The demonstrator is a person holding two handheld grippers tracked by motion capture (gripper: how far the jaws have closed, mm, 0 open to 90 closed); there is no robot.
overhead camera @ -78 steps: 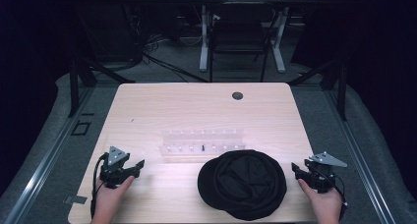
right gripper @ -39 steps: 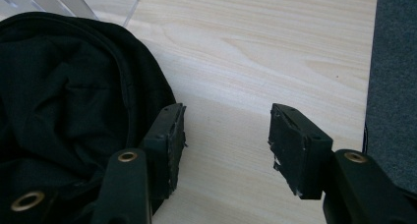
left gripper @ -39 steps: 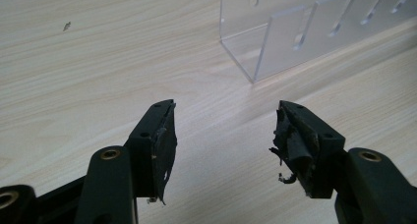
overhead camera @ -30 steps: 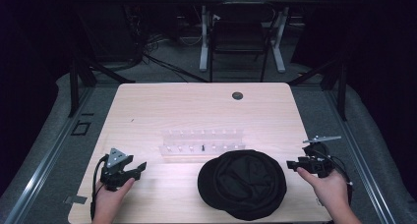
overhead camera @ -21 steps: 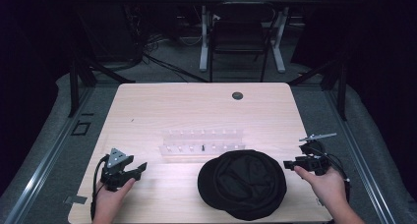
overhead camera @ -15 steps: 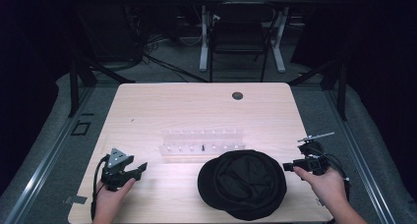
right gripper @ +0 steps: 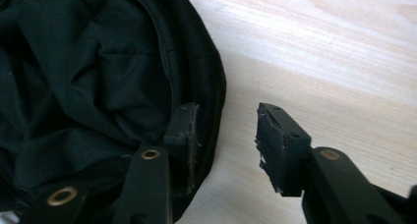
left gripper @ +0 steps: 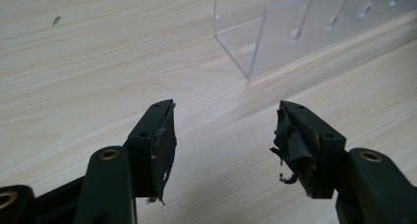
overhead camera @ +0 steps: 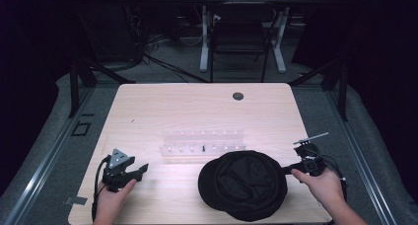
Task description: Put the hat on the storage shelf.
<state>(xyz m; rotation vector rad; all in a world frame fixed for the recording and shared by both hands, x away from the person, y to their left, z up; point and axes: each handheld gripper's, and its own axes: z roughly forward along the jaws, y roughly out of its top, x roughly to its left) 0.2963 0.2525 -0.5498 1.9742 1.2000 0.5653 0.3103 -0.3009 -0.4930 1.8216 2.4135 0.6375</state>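
- High view: the black cap lies on the tabletop at about 5 o'clock, near the front edge, just in front of the clear acrylic rack.
- The right claw sits at the cap's 3 o'clock rim, held in the person's right hand.
- Right gripper view: the right claw stands fairly wide, one jaw inside the cap, the other over bare wood, the rim between them and not yet pinched.
- Left gripper view: the left claw gapes wide over bare wood, the rack's corner at 1 o'clock.
- High view: the left claw rests at 7 o'clock, well apart from the cap.
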